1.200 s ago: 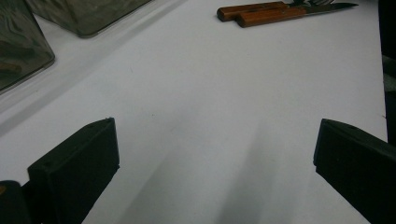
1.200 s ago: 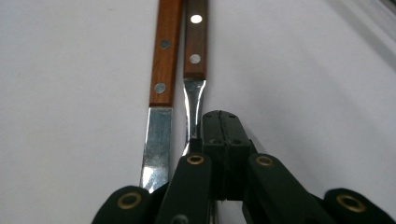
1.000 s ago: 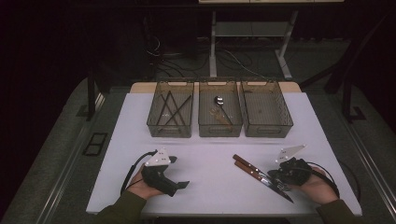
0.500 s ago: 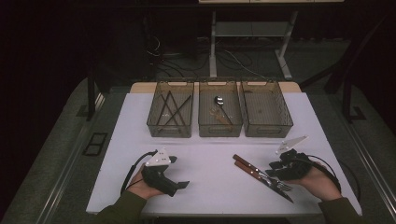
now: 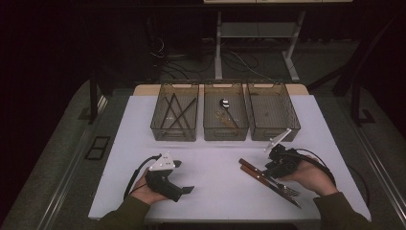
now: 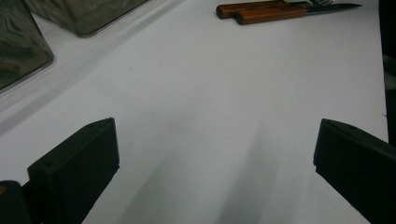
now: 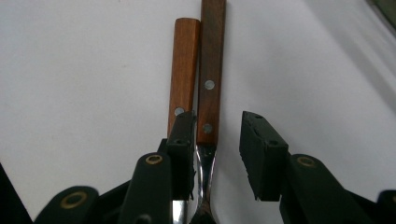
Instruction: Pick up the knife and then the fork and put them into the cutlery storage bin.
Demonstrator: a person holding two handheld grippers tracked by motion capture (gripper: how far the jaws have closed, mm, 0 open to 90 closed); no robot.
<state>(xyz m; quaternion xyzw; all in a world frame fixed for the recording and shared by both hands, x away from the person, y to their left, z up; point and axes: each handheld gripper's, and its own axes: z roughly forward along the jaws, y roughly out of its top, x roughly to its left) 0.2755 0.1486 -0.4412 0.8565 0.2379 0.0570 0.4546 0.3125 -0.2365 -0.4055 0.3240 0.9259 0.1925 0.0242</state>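
Observation:
A wooden-handled knife (image 5: 254, 175) and fork (image 5: 287, 190) lie side by side on the white table (image 5: 215, 163) at the front right. My right gripper (image 5: 269, 171) hovers over their handles. In the right gripper view the fork handle (image 7: 211, 56) lies between the jaws of this gripper (image 7: 217, 140), and the knife handle (image 7: 184, 60) runs under the left finger (image 7: 182, 140). The jaws have just been closing a little; a gap remains at the right pad. My left gripper (image 5: 183, 177) rests at the front left, and its jaws (image 6: 215, 158) are wide open on nothing.
Three translucent bins stand in a row at the back: the left bin (image 5: 158, 125) holds dark sticks, the middle bin (image 5: 207, 128) holds a spoon (image 5: 224, 103), and then the right bin (image 5: 293, 120). Cables trail from both grippers. The table edge is near the forearms.
My right gripper has gone from shut to partly open and moved up the picture along the cutlery towards the handles. The left gripper has stayed put.

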